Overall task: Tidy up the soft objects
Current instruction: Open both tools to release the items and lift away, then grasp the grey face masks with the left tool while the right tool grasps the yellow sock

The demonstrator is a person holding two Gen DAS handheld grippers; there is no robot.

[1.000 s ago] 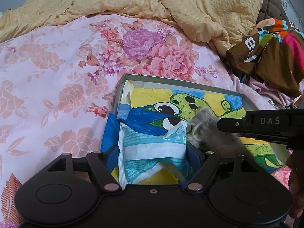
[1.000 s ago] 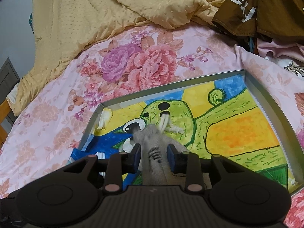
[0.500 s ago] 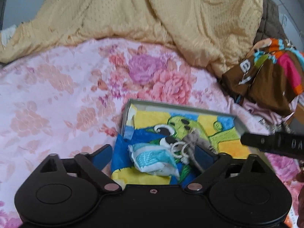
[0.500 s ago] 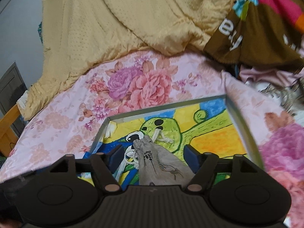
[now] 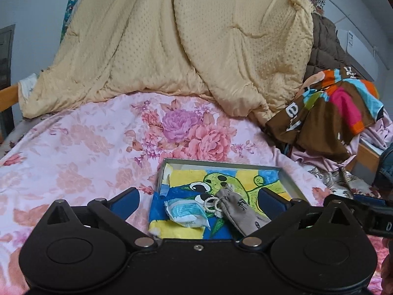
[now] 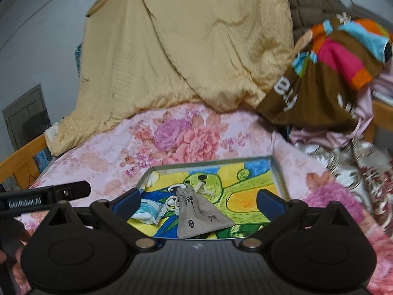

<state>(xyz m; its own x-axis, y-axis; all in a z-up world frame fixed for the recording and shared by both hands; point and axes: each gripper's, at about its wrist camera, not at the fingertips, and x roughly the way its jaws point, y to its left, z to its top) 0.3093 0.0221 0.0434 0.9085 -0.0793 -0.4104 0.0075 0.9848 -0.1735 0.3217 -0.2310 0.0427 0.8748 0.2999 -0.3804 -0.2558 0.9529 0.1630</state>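
Note:
A shallow grey tray (image 5: 221,163) lined with a cartoon drawing lies on the floral bed sheet. In it a blue-and-white soft packet (image 5: 186,212) rests beside a grey drawstring pouch (image 5: 235,211), the two touching. My left gripper (image 5: 199,201) hovers above and short of them, its jaws opening wide and gripping nothing. The right wrist view shows the same tray (image 6: 211,164), packet (image 6: 147,211) and pouch (image 6: 199,218). My right gripper (image 6: 199,200) is also raised, its jaws opening, and the pouch lies loose below them.
A yellow quilt (image 5: 196,49) is heaped at the back of the bed. A brown multicoloured garment (image 5: 326,113) and other cloth pile up on the right. A wooden bed rail (image 6: 22,157) runs along the left. The floral sheet (image 5: 73,142) spreads left of the tray.
Both grippers let go, the left of the packet and the right of the pouch. They spread their jaws and drew back and up. Packet and pouch now lie in the tray.

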